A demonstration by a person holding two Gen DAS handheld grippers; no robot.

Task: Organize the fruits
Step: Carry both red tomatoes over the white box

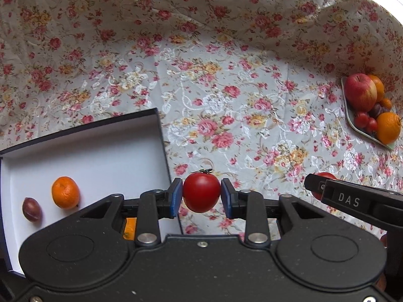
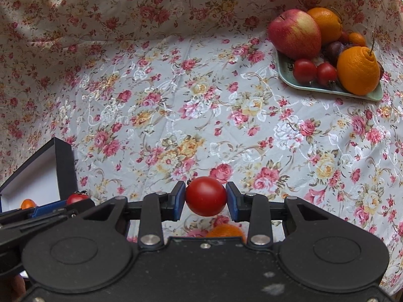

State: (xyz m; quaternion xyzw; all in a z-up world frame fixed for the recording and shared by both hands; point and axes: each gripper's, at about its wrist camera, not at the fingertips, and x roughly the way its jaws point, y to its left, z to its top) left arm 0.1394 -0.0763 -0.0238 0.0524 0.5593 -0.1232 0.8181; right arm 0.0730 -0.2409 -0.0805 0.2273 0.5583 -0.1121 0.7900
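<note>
My left gripper is shut on a red cherry tomato, held above the floral cloth just right of the open white box. Inside the box lie a small orange and a purple plum. My right gripper is shut on a second cherry tomato above the cloth. The pale green plate at the upper right carries an apple, a stemmed orange, two cherry tomatoes and other small fruit. The right gripper shows at the right of the left wrist view.
A floral tablecloth covers the table and rises in folds at the back. An orange fruit lies on the cloth under the right gripper, mostly hidden. The box's dark wall stands at the left of the right wrist view.
</note>
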